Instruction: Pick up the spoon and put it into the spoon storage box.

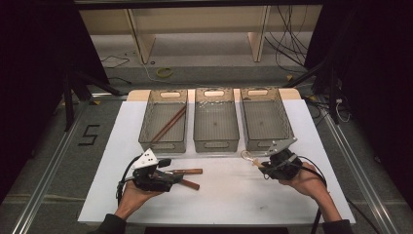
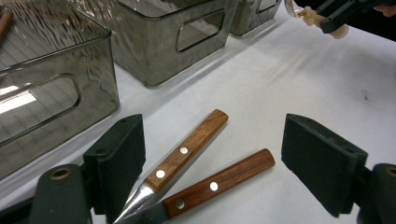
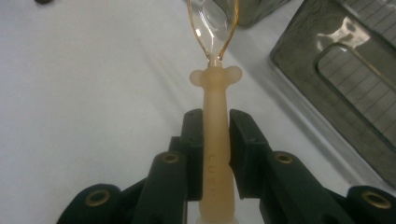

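Spoon point(image 3: 216, 116): cream plastic handle w/ two small knobs, clear amber-rimmed bowl; held off the table, bowl pointing toward the right-hand bin point(image 1: 265, 119), just in front of its near wall. Two wood-handled knives point(image 2: 196, 168), riveted, lie crossed well left of that bin.

I'm looking at three smoky see-through bins point(image 1: 215, 119) sitting side by side at the far end of my white counter point(image 1: 219, 195). Brown chopsticks point(image 1: 168, 124) are lying slantwise in the left one. Cables point(image 1: 287, 46) are trailing on the floor beyond.
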